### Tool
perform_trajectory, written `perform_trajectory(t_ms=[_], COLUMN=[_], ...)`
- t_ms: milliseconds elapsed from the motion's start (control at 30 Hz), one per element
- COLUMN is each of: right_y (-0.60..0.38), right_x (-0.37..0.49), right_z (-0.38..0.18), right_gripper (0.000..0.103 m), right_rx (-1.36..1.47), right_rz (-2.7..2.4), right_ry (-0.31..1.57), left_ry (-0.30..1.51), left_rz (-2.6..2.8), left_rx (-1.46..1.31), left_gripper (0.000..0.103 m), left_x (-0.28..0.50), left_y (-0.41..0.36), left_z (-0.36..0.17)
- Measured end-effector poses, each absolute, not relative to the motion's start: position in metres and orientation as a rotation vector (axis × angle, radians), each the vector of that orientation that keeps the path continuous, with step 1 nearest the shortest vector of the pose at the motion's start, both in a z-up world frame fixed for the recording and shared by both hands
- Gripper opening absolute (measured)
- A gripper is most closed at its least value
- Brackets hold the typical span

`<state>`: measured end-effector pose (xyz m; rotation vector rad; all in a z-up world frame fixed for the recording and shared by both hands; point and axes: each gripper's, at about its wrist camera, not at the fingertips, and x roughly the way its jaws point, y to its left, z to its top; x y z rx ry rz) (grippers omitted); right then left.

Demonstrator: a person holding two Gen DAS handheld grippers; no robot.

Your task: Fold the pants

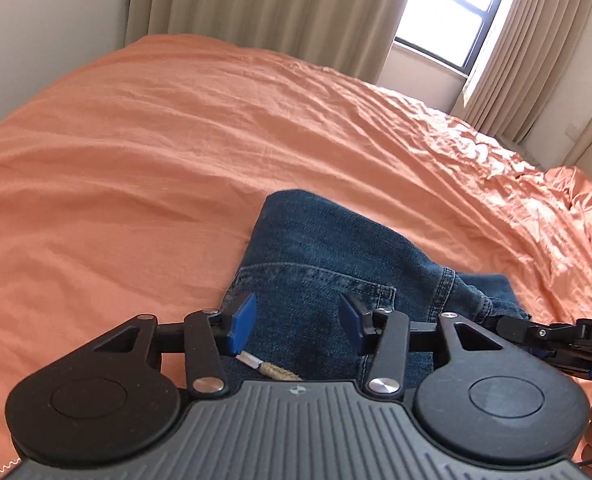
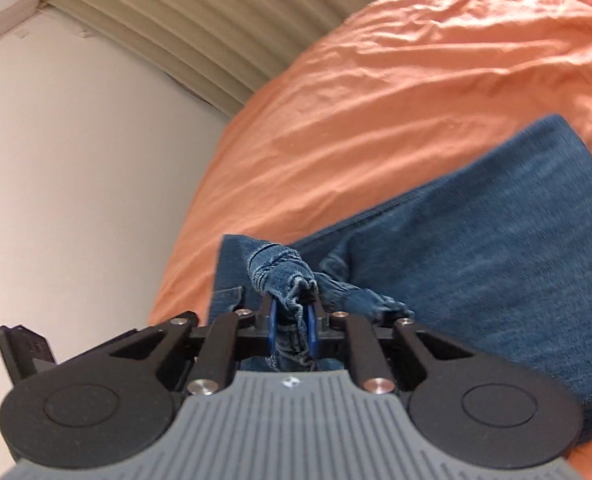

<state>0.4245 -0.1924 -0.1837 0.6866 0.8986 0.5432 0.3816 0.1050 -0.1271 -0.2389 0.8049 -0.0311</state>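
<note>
While the right claw (image 2: 291,330) pinches bunched jeans (image 2: 496,248), the left claw (image 1: 296,322) gapes.

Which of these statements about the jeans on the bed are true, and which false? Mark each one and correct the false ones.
1. The right gripper is shut on bunched denim of the jeans. True.
2. The left gripper clamps the jeans. False: its jaws stand open above the back pocket.
3. The bed cover is orange. True.
4. The curtains cover the whole window. False: part of the window shows between them.
</note>
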Motion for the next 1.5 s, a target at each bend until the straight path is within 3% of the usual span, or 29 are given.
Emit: perform_trajectory(t_ms=[133, 233, 333, 500, 533, 567, 633, 1033, 1200, 1367, 1500], right_y=[-0.192, -0.194, -0.2, -0.195, -0.192, -0.19, -0.185, -0.12, -0.133, -0.188, -0.247], right_x=[0.434, 0.437, 0.439, 0.453, 0.456, 0.457, 0.455, 0.468, 0.481, 0.479, 0.485], right_z=[-0.208, -0.214, -0.229, -0.254, -0.257, -0.258, -0.246, -0.035, 0.016, 0.003, -0.077], right_gripper=[0.014, 0.035, 0.044, 0.038, 0.035, 0.023, 0.02, 0.016, 0.016, 0.016, 0.016], right_rx=[0.698, 0.709, 0.778, 0.914, 0.938, 0.953, 0.907, 0.413, 0.349, 0.335, 0.363], right_rz=[0.521, 0.522, 0.573, 0.644, 0.645, 0.649, 0.645, 0.721, 0.655, 0.537, 0.42], right_ry=[0.944, 0.966, 1.003, 1.045, 1.058, 1.066, 1.044, 0.895, 0.888, 0.914, 0.995], left_ry=[0.845, 0.853, 0.855, 0.86, 0.86, 0.859, 0.854, 0.621, 0.598, 0.611, 0.664], left_rz=[-0.005, 0.005, -0.006, -0.009, -0.007, -0.007, -0.004, 0.023, -0.003, -0.061, -0.092], left_rx=[-0.229, -0.25, -0.239, -0.266, -0.282, -0.293, -0.301, -0.438, -0.418, -0.378, -0.35], left_gripper=[0.051, 0.051, 0.051, 0.051, 0.051, 0.051, 0.051, 0.051, 0.051, 0.051, 0.051], left_x=[0.386, 0.386, 0.386, 0.389, 0.39, 0.39, 0.388, 0.35, 0.346, 0.356, 0.367], left_y=[0.101, 0.105, 0.106, 0.11, 0.111, 0.112, 0.115, 0.144, 0.138, 0.116, 0.094], left_z=[-0.146, -0.153, -0.153, -0.158, -0.16, -0.161, -0.159, -0.091, -0.071, -0.072, -0.092])
